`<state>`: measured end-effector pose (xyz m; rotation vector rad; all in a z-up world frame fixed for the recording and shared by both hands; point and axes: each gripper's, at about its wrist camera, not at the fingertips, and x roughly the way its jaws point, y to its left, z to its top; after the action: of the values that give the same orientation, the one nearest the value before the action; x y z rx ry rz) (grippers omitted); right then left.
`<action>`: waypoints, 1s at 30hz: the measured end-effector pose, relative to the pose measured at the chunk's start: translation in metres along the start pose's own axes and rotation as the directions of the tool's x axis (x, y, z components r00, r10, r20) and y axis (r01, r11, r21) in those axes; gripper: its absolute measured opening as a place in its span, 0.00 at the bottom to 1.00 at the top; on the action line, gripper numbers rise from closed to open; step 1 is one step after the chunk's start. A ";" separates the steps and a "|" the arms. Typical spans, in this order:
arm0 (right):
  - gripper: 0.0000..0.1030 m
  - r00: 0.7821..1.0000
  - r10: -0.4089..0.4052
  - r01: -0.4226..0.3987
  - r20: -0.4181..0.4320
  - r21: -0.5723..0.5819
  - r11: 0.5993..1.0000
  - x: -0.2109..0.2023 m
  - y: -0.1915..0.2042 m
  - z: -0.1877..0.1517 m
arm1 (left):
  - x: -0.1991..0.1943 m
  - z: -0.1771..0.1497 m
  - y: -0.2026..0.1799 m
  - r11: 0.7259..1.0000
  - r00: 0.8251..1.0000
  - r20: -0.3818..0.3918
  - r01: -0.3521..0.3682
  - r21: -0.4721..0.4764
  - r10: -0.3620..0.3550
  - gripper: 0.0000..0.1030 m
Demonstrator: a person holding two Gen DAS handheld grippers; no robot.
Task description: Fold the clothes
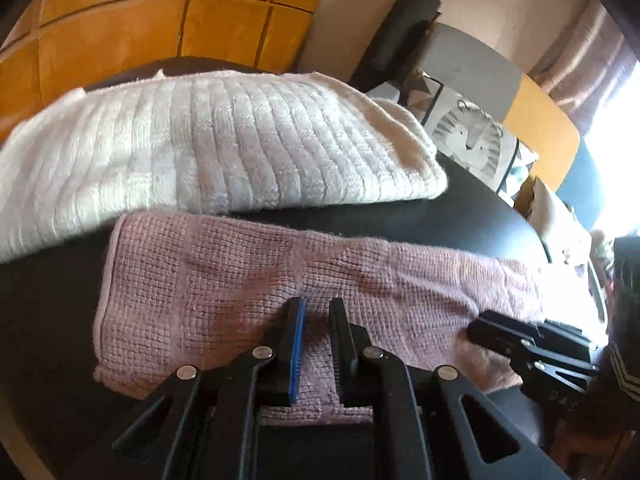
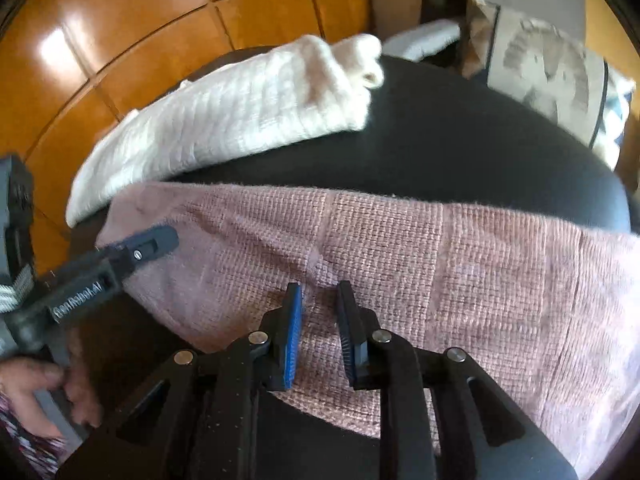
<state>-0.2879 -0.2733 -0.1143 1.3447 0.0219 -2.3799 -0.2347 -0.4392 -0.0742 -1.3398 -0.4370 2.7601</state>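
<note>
Pink waffle-weave cloth, one towel (image 1: 280, 292), lay folded into a long band across the dark round worktop (image 1: 480, 216), directly under and ahead of both tools. One white ribbed towel (image 1: 200, 152), also folded, lay beyond it, farther from the tools, near the worktop's far edge.

Two tools were in view. The left tool (image 1: 318, 312) hung over the pink towel's near edge, its jaws a narrow gap apart with only flat cloth showing through the gap; whether the pads pinched any fabric could not be told. The right tool (image 2: 320, 300) stood over a small pucker in the same towel, jaws likewise slightly apart, grip uncertain. Each tool appeared at the edge of the other's view, resting at the towel's opposite ends.

One hand (image 2: 36, 392) gripped the left tool's handle, partly cut off by the frame. One printed cushion (image 2: 552, 72) sat beyond the worktop, blurred. Orange floor tiles (image 2: 120, 20) showed behind.
</note>
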 end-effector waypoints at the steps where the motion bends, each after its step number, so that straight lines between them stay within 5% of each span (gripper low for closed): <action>1: 0.19 1.000 0.010 -0.010 0.000 0.006 1.000 -0.002 0.000 0.001 | 0.000 0.000 -0.004 1.000 1.000 -0.004 -0.012 0.010 0.012 0.12; 3: 0.22 1.000 0.029 -0.029 -0.001 0.019 0.999 -0.005 0.000 0.003 | -0.005 0.002 -0.010 1.000 1.000 -0.003 -0.027 -0.001 0.027 0.12; 6: 0.21 0.995 0.056 -0.065 0.077 0.131 0.989 -0.032 -0.015 -0.002 | -0.017 0.004 -0.026 0.999 0.997 0.057 0.054 -0.006 -0.053 0.13; 10: 0.21 0.991 0.075 -0.095 0.114 0.174 0.980 -0.058 -0.027 -0.014 | 0.013 0.004 -0.050 0.991 0.997 -0.025 -0.073 0.117 0.076 0.14; 12: 0.21 0.985 0.061 -0.087 0.160 0.164 0.983 -0.085 -0.038 -0.025 | 0.011 0.004 -0.050 0.993 0.997 -0.013 -0.069 0.091 0.071 0.14; 15: 0.22 0.985 -0.043 0.010 0.166 0.194 0.981 -0.119 -0.072 -0.047 | -0.005 0.008 -0.065 0.998 0.999 0.047 0.003 0.063 -0.005 0.13; 17: 0.22 0.984 -0.127 0.091 0.121 0.267 0.959 -0.136 -0.105 -0.068 | -0.012 0.008 -0.094 0.992 0.996 0.077 0.026 0.124 -0.036 0.13; 22: 0.22 0.940 -0.339 0.299 0.040 0.379 0.876 -0.190 -0.180 -0.122 | -0.008 -0.012 -0.202 0.942 0.979 0.014 0.193 0.276 -0.204 0.14; 25: 0.22 0.932 -0.361 0.310 0.019 0.470 0.826 -0.207 -0.221 -0.156 | 0.006 -0.033 -0.267 0.904 0.966 -0.070 0.259 0.341 -0.250 0.14; 30: 0.22 0.944 -0.330 0.285 -0.014 0.542 0.791 -0.214 -0.258 -0.197 | 0.033 -0.082 -0.341 0.838 0.978 -0.124 0.206 0.506 -0.166 0.14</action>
<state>-0.1206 0.0772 -0.0908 1.5780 -0.5330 -2.8540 -0.2201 -0.0876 -0.0556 -1.1790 0.1714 2.4031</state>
